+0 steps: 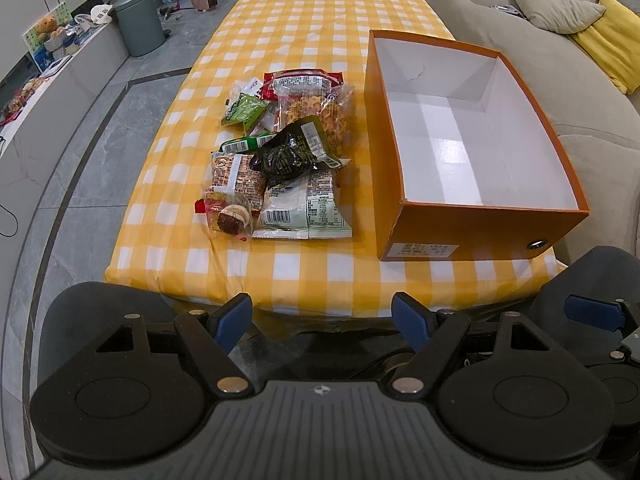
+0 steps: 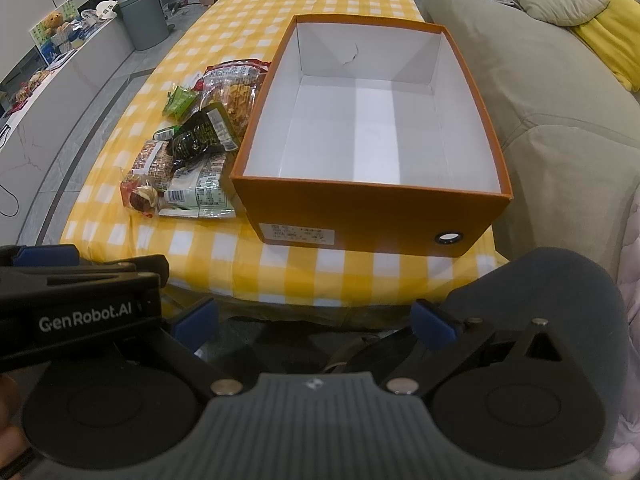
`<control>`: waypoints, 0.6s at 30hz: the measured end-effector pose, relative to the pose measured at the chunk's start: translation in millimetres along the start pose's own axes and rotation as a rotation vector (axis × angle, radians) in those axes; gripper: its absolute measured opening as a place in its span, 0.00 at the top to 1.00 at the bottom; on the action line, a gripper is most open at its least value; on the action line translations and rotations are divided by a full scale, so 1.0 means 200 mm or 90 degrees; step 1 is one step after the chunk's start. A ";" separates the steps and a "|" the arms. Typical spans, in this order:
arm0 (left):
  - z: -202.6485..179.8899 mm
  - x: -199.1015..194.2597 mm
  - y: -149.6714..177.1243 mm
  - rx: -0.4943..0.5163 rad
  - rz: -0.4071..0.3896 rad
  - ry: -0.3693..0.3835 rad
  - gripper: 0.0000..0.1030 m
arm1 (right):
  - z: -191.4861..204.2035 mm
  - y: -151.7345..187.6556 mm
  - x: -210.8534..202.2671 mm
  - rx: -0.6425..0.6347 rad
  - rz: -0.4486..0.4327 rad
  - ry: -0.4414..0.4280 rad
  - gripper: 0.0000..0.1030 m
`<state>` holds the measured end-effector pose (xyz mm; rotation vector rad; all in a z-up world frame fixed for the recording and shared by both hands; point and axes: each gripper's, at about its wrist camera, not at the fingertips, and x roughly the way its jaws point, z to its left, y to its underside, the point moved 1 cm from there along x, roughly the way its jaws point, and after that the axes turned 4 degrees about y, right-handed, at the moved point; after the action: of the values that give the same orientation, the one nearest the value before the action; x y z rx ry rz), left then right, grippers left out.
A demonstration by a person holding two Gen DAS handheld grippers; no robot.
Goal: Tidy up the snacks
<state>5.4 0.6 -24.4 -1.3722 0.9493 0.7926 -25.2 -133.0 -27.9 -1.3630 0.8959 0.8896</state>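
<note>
A pile of snack packets [image 1: 280, 152] lies on the yellow checked table [image 1: 304, 272], left of an empty orange box [image 1: 472, 236] with a white inside. A dark green packet [image 1: 288, 156] tops the pile; a white-green packet [image 1: 304, 208] and a clear packet with a brown sweet [image 1: 230, 216] lie nearest me. The pile [image 2: 188, 152] and box [image 2: 372, 208] also show in the right wrist view. My left gripper [image 1: 322, 320] is open and empty, short of the table's near edge. My right gripper [image 2: 316, 324] is open and empty, in front of the box.
A beige sofa [image 1: 560, 92] with cushions runs along the table's right side. A grey-green bin [image 1: 138, 20], a plant and a low white cabinet [image 1: 48, 92] stand on the left across grey tiled floor. The left gripper's body [image 2: 76, 304] shows at the right view's left edge.
</note>
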 end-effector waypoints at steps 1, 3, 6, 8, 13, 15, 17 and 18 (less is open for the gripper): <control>0.00 0.00 0.00 0.000 0.000 0.000 0.10 | 0.00 0.00 0.00 0.000 0.000 -0.001 0.03; 0.00 0.00 0.00 0.000 -0.001 0.000 0.10 | 0.00 0.00 0.00 0.000 0.000 -0.001 0.03; 0.00 0.00 0.00 -0.003 0.000 0.004 0.10 | 0.00 0.00 0.01 0.000 -0.001 -0.003 0.03; 0.02 0.00 0.00 -0.008 -0.001 0.008 0.10 | 0.01 -0.01 0.01 0.003 -0.001 -0.005 0.03; 0.11 -0.02 -0.04 -0.023 -0.012 0.023 0.10 | 0.04 -0.02 0.00 0.007 -0.029 -0.027 0.03; 0.20 -0.03 -0.05 -0.061 -0.019 0.012 0.10 | 0.08 -0.02 -0.02 -0.009 -0.058 -0.033 0.03; 0.30 -0.02 -0.06 -0.097 -0.028 0.003 0.10 | 0.14 -0.03 -0.03 -0.032 -0.093 -0.044 0.03; 0.36 -0.02 -0.07 -0.113 -0.033 -0.001 0.10 | 0.18 -0.03 -0.03 -0.045 -0.106 -0.048 0.03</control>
<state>22.3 71.1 -17.5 -1.5431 0.8540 0.8542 -22.2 -98.1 -20.7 -1.4337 0.6880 0.8449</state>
